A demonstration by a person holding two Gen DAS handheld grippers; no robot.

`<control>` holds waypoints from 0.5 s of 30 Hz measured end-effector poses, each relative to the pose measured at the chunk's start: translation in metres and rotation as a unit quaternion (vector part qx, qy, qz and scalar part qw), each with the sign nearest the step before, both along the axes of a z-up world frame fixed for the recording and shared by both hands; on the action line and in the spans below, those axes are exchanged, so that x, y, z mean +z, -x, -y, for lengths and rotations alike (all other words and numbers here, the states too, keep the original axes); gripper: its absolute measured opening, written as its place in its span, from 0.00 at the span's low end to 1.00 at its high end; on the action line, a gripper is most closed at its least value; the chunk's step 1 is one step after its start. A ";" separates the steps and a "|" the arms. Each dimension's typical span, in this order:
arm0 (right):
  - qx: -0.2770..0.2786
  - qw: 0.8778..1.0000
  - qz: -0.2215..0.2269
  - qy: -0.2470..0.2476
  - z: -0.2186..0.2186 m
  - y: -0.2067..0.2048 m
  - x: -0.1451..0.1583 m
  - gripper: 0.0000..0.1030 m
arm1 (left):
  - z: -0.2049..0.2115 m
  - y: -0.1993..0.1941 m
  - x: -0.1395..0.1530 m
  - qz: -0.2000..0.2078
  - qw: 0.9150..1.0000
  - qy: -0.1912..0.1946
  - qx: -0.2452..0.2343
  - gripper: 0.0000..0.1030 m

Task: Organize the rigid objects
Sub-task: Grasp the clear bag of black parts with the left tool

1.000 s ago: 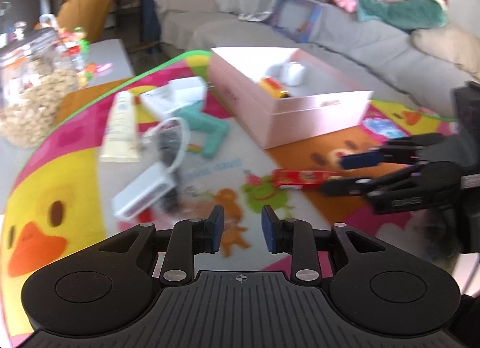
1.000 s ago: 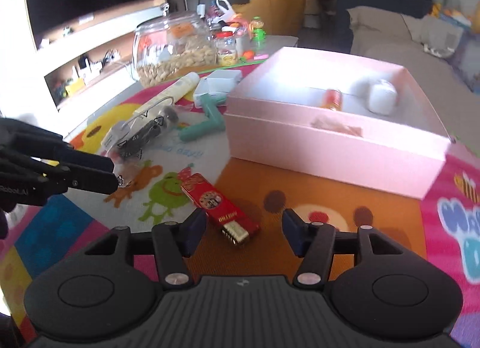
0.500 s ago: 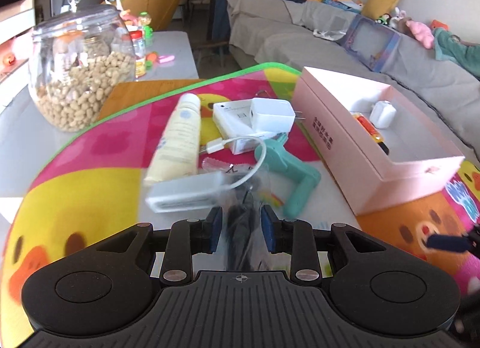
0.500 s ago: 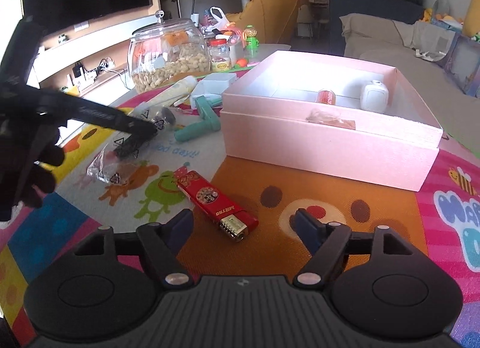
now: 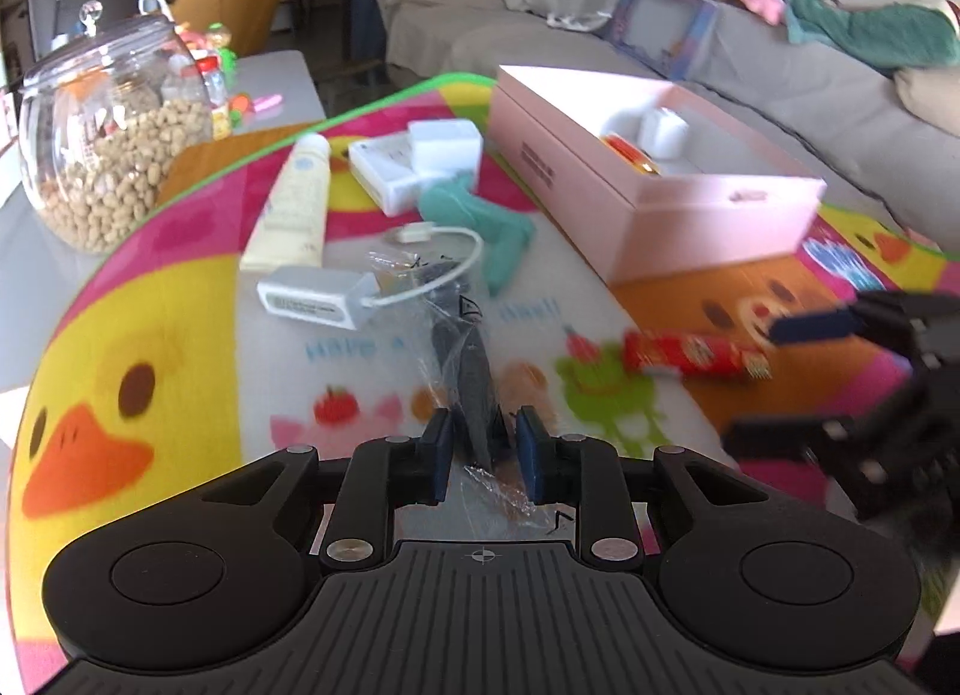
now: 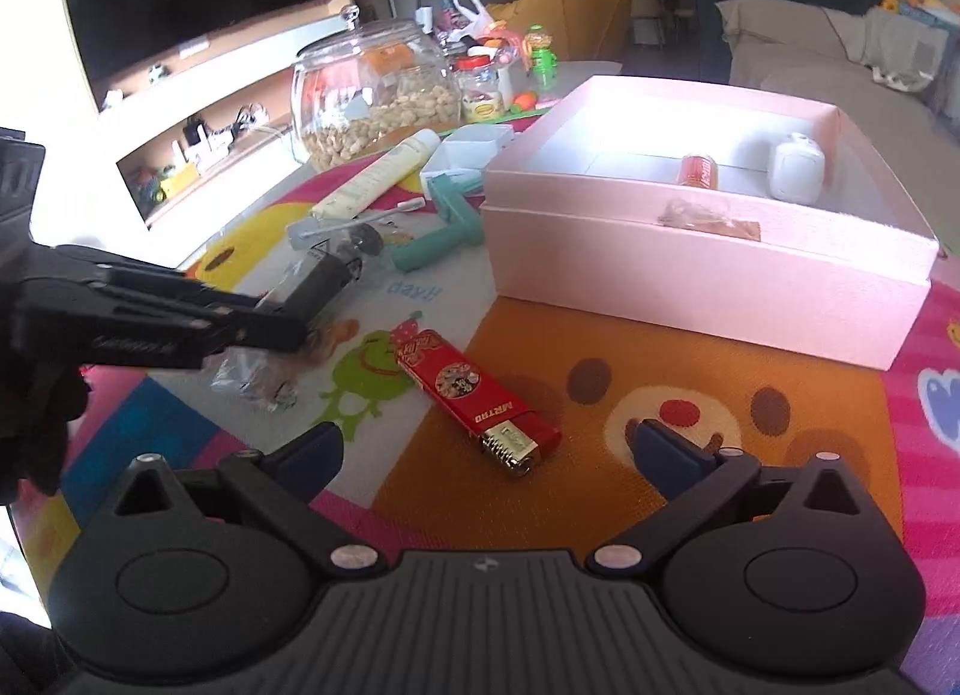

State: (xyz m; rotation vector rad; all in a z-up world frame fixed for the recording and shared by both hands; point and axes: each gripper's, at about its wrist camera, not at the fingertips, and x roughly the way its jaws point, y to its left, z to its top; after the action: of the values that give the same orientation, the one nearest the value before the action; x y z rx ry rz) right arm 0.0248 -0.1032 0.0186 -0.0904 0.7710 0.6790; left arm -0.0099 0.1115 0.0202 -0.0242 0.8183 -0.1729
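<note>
Our left claw (image 5: 483, 455) has just been squeezing in, and its two blue pads now pinch a dark thing in a crinkly clear bag (image 5: 468, 371). The bag sticks out ahead of the claw, its far end down among the clutter on the mat.

Our right claw (image 6: 483, 449) has just been spreading out. Its two fingers stand wide apart with nothing between them. Just ahead of it, a little to the left, lies one red lighter (image 6: 477, 395), flat and shiny, with a gold metal end that points back at the claw. It rests on a soft play mat (image 6: 690, 353) with bright cartoon animals.

Farther ahead and to the right of the right claw sits one pink cardboard box (image 6: 690, 257), open on top. Inside we count two things clearly: one small white rounded case (image 6: 798, 173) and one small red thing (image 6: 699, 170).

Ahead and left of the right claw we see one smooth cream tube (image 6: 378, 176), one green plastic tool (image 6: 447, 233), one white charger with a thin cord (image 5: 318, 299), and one round glass jar (image 6: 372, 89) full of nuts.
</note>
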 end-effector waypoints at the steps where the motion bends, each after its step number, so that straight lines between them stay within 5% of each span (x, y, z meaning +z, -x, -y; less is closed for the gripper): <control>1: -0.004 1.000 0.003 0.001 0.000 0.001 0.001 0.96 | 0.000 0.001 0.000 -0.001 1.000 0.005 0.005 0.26; 5: -0.019 1.000 0.017 0.008 0.000 -0.001 0.002 0.82 | -0.006 -0.012 0.007 0.018 0.999 0.032 0.030 0.26; 10: -0.027 0.999 0.037 0.029 -0.004 0.002 -0.002 0.82 | -0.003 -0.044 0.008 0.016 0.998 0.039 0.045 0.28; 15: -0.029 0.998 0.039 0.027 -0.004 0.001 -0.002 0.82 | 0.010 -0.055 0.000 -0.002 1.000 0.007 0.026 0.34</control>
State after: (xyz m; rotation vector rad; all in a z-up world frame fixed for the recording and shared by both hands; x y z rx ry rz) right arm 0.0239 -0.0995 0.0164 -0.1427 0.7156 0.5959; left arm 0.0452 0.1015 0.0206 -0.0589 0.8192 -0.1289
